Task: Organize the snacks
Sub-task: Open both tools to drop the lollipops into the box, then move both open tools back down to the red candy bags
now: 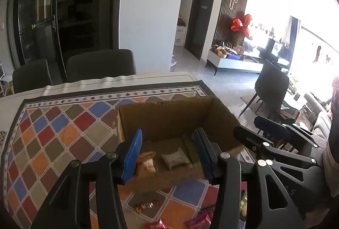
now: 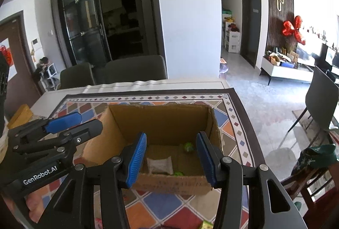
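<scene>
Fingers (image 2: 135, 158) hide part of cardboard box (image 2: 161, 121) floor.

Legible text: "GenRobot.AI", white lettering on the black body of the left gripper (image 2: 63, 123). Letters "A S" on the right gripper (image 1: 264, 125) body. Snack wrapper print unreadable.

Cardboard box (image 2: 161, 121): 1, open-topped, on the patterned mat (image 2: 169, 201).
Grippers: 2, the left gripper (image 1: 169, 157) and the right gripper (image 2: 171, 157), both over the box's near wall.
Packets inside the box: 1 white packet (image 2: 159, 165), 1 orange-and-white packet (image 1: 147, 162), at least 1 green item (image 2: 188, 146).
Packets on the mat in front of the box: at least 3, red-wrapped (image 1: 146, 205).
Dark chairs (image 2: 135, 69) behind the box: 2.
</scene>
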Demonstrator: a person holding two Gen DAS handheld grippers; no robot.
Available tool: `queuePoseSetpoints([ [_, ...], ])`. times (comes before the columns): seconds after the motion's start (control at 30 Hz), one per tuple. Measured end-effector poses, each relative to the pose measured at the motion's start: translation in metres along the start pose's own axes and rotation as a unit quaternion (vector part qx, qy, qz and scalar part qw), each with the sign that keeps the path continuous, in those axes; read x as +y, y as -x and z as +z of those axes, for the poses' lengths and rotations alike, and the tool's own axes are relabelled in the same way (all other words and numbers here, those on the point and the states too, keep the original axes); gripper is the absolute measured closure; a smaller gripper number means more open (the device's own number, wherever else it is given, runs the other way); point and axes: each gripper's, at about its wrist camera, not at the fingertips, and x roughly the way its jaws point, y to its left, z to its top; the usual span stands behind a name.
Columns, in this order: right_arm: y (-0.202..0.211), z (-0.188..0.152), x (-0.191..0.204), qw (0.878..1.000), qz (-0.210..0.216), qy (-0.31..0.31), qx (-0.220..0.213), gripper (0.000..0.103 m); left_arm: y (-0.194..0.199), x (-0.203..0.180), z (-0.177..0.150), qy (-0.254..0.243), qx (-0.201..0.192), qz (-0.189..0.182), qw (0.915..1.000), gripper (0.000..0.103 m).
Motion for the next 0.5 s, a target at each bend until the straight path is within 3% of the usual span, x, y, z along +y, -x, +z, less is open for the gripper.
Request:
queuePoseSetpoints([
  [0.17,0.022,-0.015,0.008,1.000,0.013,0.001,-0.003,0.053,0.026,-0.001,-0.021,0.015,-0.006,-0.016,0.9998,0.051],
  [0.5,0.056,-0.047,0.022,0.999,0.022,0.017,-0.018,0.053,0.064,0.002,-0.053,0.037,-0.018,-0.011,0.9991,0.050],
])
